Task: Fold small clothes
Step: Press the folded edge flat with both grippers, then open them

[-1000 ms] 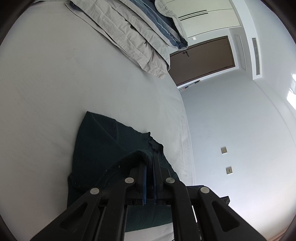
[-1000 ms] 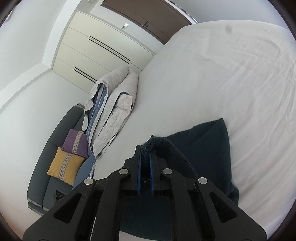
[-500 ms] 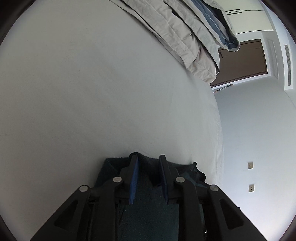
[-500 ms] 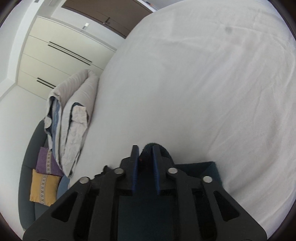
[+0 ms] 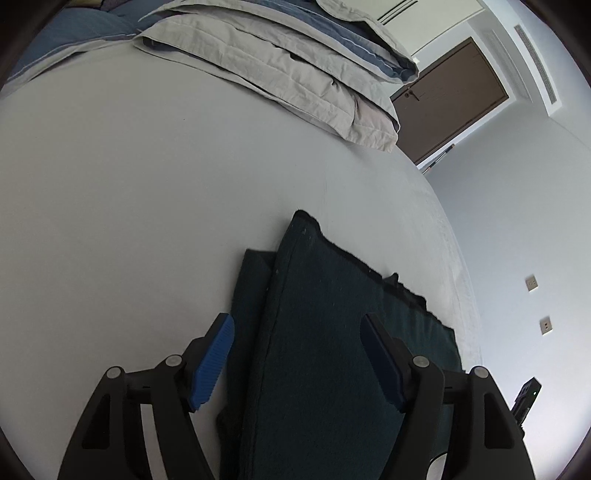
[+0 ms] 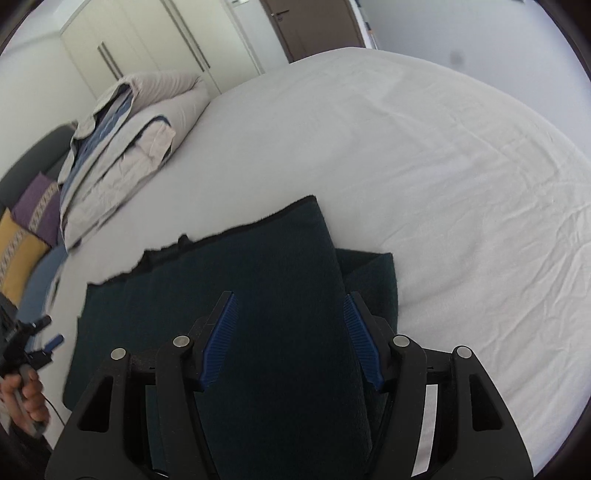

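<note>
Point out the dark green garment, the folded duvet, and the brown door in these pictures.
dark green garment [image 5: 317,332], left wrist view, on the top folded layer between the open fingers.
folded duvet [image 5: 295,70], left wrist view, on its beige upper face.
brown door [image 5: 450,96], left wrist view, on the middle of its panel.

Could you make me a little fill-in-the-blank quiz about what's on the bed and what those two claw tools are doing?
1. The dark green cloth lies on a ____ bed sheet.
2. The left gripper has its jaws ____.
3. The right gripper grips ____.
4. Behind the folded duvet, the door is ____ in colour.

Missing words: white; open; nothing; brown
</note>
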`<state>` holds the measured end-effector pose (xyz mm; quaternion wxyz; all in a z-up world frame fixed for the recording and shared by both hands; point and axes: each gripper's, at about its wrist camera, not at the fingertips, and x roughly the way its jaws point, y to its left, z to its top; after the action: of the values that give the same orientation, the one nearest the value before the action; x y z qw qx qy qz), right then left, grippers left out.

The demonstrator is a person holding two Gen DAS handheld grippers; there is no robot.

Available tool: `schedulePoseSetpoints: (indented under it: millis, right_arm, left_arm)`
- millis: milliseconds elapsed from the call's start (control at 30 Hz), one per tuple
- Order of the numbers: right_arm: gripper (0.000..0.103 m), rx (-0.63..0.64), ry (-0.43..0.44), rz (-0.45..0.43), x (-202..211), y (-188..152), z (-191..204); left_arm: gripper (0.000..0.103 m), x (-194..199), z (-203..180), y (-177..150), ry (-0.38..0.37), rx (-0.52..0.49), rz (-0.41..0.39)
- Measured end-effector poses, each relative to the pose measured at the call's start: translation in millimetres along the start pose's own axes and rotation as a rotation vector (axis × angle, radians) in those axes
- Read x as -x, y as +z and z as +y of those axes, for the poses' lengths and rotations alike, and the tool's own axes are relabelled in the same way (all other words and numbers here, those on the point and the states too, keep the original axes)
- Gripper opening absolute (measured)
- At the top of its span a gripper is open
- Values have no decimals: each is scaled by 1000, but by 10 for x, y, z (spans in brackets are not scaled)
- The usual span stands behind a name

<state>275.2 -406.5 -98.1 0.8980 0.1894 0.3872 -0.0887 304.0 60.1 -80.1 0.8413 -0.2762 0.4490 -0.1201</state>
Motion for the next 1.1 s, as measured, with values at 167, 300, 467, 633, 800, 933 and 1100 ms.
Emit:
schedulePoseSetpoints:
  millis: [167, 300, 467, 633, 800, 933, 1100]
  right_arm:
    - [59, 89, -74, 28, 153, -338, 157]
    - [57, 25, -89, 10, 347, -604, -108]
    - [34, 25, -90, 45, 339, -778, -238]
    - [33, 80, -121, 6, 513, -907, -188]
    - [33, 128, -161, 3, 629, -1026, -184]
    - [22, 206, -204, 1, 704, -1123, -140]
    - [10, 221, -229, -12, 823, -1179, -155]
  left_arm:
    - [71, 87, -16, -430, 79, -106, 12]
    - [63, 122, -67, -619, 120, -173, -4]
    - [51, 69, -114, -742, 168, -241, -14]
    - [49, 46, -64, -794, 198, -256, -28]
    - [44, 22, 13, -810, 184, -233, -23]
    - [36, 45, -10, -832, 188, -244, -26]
    - [26, 53, -30, -844, 204, -260, -27]
